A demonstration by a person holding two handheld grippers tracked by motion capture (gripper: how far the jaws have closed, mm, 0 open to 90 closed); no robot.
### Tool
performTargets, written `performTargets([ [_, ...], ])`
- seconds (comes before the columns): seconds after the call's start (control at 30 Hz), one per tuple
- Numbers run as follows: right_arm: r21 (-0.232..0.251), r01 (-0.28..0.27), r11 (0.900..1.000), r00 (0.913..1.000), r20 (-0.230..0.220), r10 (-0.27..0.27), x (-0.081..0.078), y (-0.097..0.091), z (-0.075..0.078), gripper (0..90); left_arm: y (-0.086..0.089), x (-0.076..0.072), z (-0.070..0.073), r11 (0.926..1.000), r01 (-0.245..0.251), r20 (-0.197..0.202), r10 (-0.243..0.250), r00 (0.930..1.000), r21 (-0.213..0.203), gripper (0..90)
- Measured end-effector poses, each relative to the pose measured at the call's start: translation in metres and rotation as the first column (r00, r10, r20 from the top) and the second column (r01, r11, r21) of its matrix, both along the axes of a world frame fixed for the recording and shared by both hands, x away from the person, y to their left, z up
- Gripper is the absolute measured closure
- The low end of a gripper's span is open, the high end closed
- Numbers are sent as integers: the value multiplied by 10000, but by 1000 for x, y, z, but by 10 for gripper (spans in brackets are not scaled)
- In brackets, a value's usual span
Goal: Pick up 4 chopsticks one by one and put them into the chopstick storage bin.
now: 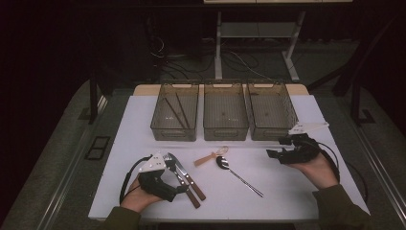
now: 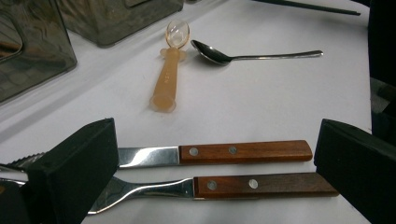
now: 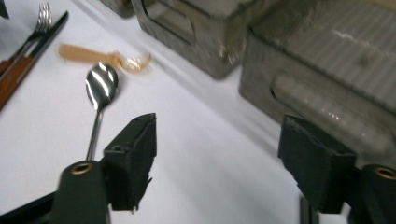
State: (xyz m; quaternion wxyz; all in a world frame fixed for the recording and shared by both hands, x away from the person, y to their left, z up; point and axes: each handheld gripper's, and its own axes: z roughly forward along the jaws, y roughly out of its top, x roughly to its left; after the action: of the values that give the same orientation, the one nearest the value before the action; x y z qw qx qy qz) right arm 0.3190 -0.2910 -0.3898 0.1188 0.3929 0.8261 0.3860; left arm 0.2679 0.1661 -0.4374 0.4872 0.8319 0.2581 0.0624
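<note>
Lying parallel: knife, fork | handles toward person

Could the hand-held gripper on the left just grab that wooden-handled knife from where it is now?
Probably yes. The left hand-held gripper is open, its jaws standing either side of the knife and the fork beside it, with nothing in between. The fork lies so close that closing might catch both.

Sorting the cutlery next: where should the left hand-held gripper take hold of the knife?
Grip the knife by its wooden handle, from above. It lies flat beside the fork, so close the open left hand-held gripper across the handle alone.
</note>
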Motion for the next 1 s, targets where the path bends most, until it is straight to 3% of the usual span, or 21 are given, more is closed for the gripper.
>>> performTargets([
  [0.23,-511,405,9979,9987,-289,-421,-13,-30,-9,459,1,0,0,10000,-83,-32,82,10000,-55,0],
  [0.37,-976,551,9937,9975,-379,-590,-20,-45,-14,587,2,-1,0,9999,-95,-61,95,9999,-37,0],
  [0.57,-1236,740,9896,9949,-584,-817,-31,-65,-20,717,2,-2,1,9999,-130,-31,130,9999,-35,0],
  [1.0,-1844,790,9797,9881,-1157,-1014,-44,-87,-36,809,1,-4,1,9999,-146,-13,146,9999,-33,0],
])
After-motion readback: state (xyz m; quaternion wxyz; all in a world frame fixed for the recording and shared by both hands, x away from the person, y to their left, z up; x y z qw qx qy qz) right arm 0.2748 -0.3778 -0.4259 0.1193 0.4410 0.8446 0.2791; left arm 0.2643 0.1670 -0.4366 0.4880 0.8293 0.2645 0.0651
